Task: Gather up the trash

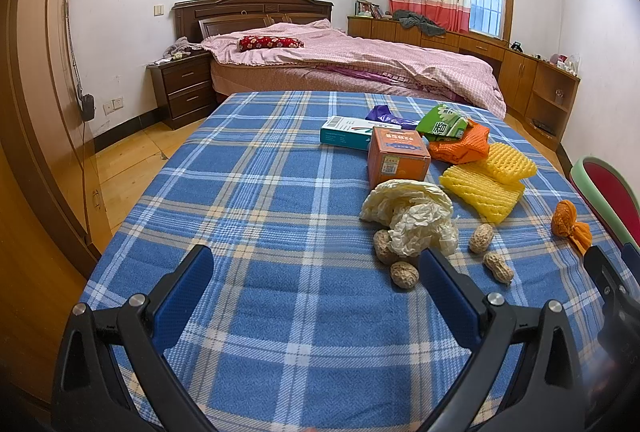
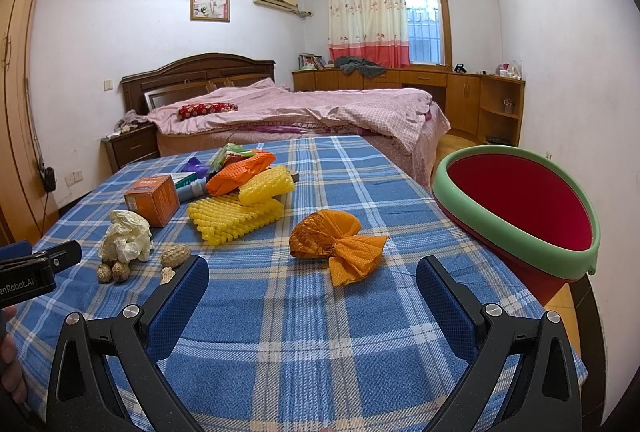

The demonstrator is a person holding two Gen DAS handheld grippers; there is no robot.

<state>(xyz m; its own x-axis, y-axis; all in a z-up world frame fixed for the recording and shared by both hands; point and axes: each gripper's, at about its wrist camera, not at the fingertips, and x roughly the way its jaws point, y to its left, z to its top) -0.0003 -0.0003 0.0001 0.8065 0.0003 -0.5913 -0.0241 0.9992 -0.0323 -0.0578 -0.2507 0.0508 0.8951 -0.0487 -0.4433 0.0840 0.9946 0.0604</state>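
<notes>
Both claws are over the blue plaid cloth (image 1: 260,200) and both are spread wide with nothing between the blue pads. The left gripper (image 1: 316,260) hangs low above bare cloth; just ahead of its right finger sits the crumpled white paper (image 1: 412,220), with peanut shells (image 1: 404,274) scattered around it, one shell right beside that fingertip, others a little further to the right. Beyond the paper, further ahead, stands the orange box (image 1: 398,158), and to the right of it lie the yellow foam nets (image 1: 488,184), the orange net sleeve (image 1: 464,146), a green packet (image 1: 442,122) and a white-and-teal carton (image 1: 346,134) behind the box. Over to the right gripper (image 2: 312,270): wide open too, empty, and straight ahead of it, between the lines of its two fingers, lies the orange mesh-wrapped wad (image 2: 332,240) resting on the cloth, near the fingertips but not touching them. Off to its right, at the cloth's edge, sits the red bin with a green rim (image 2: 520,200), tilted toward the camera. The left claw's tip pokes in at the far left of this view.
</notes>
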